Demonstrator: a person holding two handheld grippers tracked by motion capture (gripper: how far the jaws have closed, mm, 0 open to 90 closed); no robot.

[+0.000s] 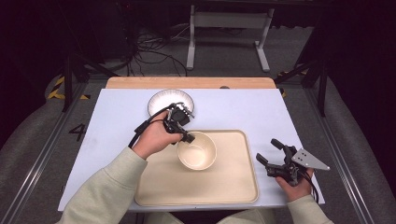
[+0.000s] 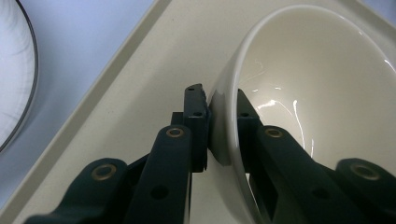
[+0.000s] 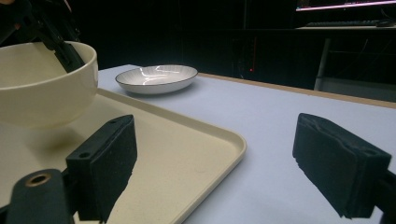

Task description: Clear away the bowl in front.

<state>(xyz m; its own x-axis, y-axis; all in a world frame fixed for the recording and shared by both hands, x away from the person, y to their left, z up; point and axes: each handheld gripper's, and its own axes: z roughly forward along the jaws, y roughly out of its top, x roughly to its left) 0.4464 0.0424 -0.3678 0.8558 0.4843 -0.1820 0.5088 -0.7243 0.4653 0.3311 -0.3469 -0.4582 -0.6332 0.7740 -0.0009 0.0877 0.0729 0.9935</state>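
Left gripper [image 1: 186, 136] is clamped on the rim of the glossy cream ceramic bowl [image 1: 198, 150], one jaw outside the wall, one inside, seen close in the left gripper view [image 2: 223, 123]. The bowl sits over the upper middle of the beige rectangular plastic tray [image 1: 233, 186]; in the right gripper view the bowl [image 3: 42, 84] casts a shadow on the tray [image 3: 187, 154] beneath it, whether its base touches cannot be told. Right gripper [image 1: 269, 151] rests at the tray's right edge on the pale blue table top [image 1: 116, 116], jaws spread wide, nothing between them [image 3: 215, 163]. A white shallow dish with a dark rim [image 1: 163, 100] lies behind the tray, just beside the left hand [image 1: 154, 137].
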